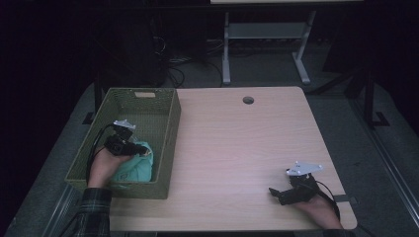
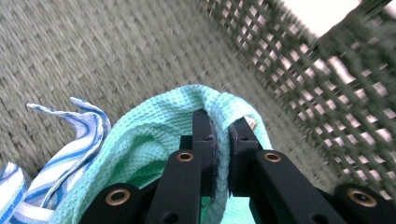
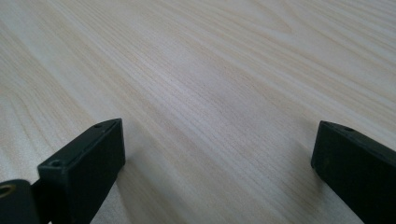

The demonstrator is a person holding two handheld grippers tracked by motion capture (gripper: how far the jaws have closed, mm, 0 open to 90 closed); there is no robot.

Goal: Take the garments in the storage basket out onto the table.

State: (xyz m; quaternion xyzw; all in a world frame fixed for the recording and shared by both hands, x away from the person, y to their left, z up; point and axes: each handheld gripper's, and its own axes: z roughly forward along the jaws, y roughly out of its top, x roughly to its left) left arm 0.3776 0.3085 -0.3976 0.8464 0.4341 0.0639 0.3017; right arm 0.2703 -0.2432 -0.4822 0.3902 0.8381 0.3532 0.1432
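Left claw (image 2: 219, 133) pinches a fold of the mint towel (image 2: 154, 140) inside the woven basket (image 1: 168, 123) at the surface's left, likely to lift it out. Right claw (image 1: 284, 193) rests spread, idle, near right on the surface (image 1: 237, 148).

The right gripper (image 3: 219, 154) has its two black jaws spread far apart, low over the light wooden table (image 3: 210, 70).

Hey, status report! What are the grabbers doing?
Left gripper shut on mint cloth inside basket. Right gripper open over table. Striped cloth alongside.
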